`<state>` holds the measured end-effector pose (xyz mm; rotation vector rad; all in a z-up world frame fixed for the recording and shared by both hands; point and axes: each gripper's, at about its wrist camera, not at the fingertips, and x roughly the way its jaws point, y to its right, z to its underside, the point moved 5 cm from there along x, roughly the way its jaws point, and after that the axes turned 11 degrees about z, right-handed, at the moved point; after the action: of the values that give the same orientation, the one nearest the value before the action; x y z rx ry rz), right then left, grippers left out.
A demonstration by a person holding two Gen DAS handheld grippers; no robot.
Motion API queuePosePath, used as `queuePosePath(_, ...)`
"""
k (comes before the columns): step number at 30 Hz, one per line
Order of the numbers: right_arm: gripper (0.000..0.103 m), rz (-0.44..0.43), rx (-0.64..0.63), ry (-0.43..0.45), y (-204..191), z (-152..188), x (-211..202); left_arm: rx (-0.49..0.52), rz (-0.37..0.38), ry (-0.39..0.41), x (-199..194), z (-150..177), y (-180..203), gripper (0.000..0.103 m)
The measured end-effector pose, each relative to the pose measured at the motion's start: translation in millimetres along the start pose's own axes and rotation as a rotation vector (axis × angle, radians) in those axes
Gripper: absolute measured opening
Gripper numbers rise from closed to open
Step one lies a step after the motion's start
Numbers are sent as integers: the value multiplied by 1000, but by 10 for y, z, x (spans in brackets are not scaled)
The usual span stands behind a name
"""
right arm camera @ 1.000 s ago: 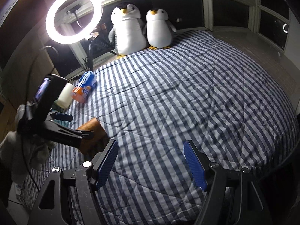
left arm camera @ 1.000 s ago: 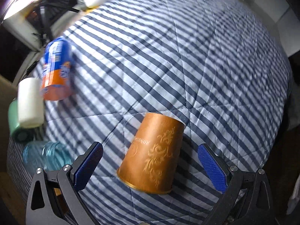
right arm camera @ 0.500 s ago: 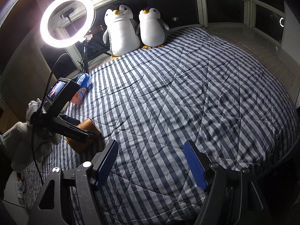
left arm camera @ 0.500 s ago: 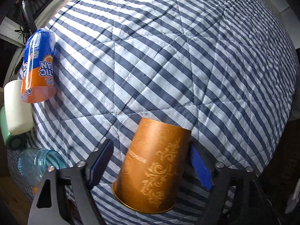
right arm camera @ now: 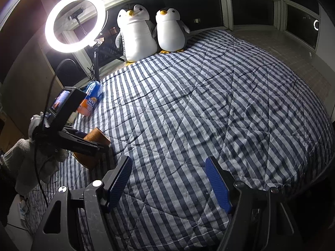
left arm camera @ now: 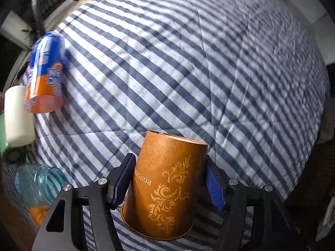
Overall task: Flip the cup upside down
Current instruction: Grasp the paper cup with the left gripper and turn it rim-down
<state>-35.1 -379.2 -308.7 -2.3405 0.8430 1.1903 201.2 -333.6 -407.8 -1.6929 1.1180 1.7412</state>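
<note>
An orange-brown paper cup (left arm camera: 167, 184) with a gold floral print is held between the blue pads of my left gripper (left arm camera: 168, 179), which is shut on its sides. The cup's wide rim points toward the camera and its base points away, over the striped quilt (left arm camera: 188, 73). In the right wrist view the cup (right arm camera: 95, 141) and the left gripper (right arm camera: 92, 144) show at the left, above the quilt (right arm camera: 209, 108). My right gripper (right arm camera: 168, 179) is open and empty over the quilt's near part.
A blue-and-orange can (left arm camera: 45, 77), a white cylinder (left arm camera: 17, 115), a green roll (left arm camera: 8, 150) and a blue glass jar (left arm camera: 38, 185) lie at the quilt's left edge. Two penguin plush toys (right arm camera: 150, 31) and a lit ring light (right arm camera: 75, 22) stand at the far side.
My left gripper closed on the cup and lifted it off the quilt, tilting it more upright. My right gripper stayed open and barely moved.
</note>
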Motion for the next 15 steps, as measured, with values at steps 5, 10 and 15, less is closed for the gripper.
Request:
queuePosePath(5, 69, -10, -39, -6, -123, -41, 29, -71, 30, 190, -336, 108, -106, 67)
queuePosePath(10, 69, -25, -100, -17, -343, -86, 69, -213, 79, 397, -542, 323, -309, 67)
queuePosePath(15, 69, -35, -164, -23, -522, -104, 111, -283, 39, 568, -607, 572, -456, 67)
